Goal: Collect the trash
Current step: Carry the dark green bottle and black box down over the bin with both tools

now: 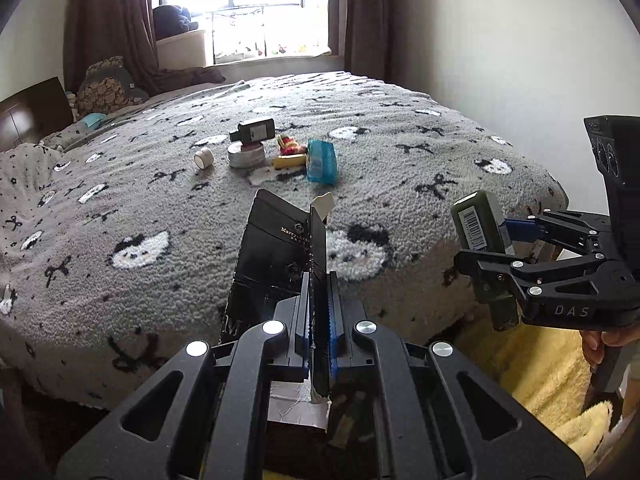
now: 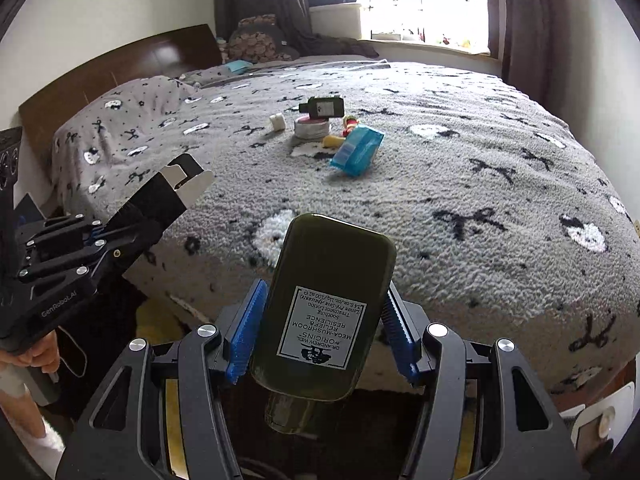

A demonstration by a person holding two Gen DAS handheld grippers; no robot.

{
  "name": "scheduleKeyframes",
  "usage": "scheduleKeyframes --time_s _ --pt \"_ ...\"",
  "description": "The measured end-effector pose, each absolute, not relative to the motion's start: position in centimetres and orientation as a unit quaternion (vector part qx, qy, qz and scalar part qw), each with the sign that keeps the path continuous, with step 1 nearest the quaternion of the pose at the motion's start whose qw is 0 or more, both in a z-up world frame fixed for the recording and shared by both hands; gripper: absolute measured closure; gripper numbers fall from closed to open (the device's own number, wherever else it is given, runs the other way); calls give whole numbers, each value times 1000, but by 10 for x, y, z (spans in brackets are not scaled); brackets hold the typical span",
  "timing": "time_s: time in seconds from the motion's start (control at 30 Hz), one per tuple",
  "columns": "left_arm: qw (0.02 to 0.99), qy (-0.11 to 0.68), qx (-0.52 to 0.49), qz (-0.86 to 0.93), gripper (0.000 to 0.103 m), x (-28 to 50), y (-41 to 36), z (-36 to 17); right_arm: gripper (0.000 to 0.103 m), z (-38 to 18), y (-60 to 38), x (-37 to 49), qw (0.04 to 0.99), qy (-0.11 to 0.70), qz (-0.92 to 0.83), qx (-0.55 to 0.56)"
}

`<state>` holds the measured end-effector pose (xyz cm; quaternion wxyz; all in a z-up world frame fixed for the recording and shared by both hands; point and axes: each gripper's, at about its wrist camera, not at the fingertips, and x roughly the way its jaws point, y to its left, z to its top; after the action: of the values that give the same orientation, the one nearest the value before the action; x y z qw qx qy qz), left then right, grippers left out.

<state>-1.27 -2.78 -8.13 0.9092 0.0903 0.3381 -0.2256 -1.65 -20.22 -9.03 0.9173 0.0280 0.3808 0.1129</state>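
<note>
My left gripper [image 1: 320,280] is shut on the wall of an open black carton box [image 1: 276,248], held off the near edge of the bed; it also shows in the right wrist view [image 2: 160,200]. My right gripper [image 2: 320,304] is shut on a dark green lotion bottle [image 2: 324,304], cap toward me, just right of the box; the bottle also shows in the left wrist view [image 1: 480,228]. On the bed lie a second dark bottle [image 1: 256,130], a tape roll [image 1: 204,157], a round tin [image 1: 246,155], a blue plastic pack [image 1: 321,160] and a yellow-red wrapper [image 1: 288,152].
The bed has a grey patterned blanket [image 1: 400,140] with pillows [image 1: 108,84] and a wooden headboard [image 2: 104,76] at the left. A window [image 1: 240,4] with dark curtains is at the back. A yellow rug [image 1: 532,364] lies on the floor by the bed.
</note>
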Motion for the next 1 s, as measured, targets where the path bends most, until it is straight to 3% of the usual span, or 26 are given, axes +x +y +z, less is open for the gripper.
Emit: scheduleKeyframes --time_s 1.0 --pt "792 564 65 -227 98 -26 -12 -278 45 -252 -172 -24 815 562 122 63"
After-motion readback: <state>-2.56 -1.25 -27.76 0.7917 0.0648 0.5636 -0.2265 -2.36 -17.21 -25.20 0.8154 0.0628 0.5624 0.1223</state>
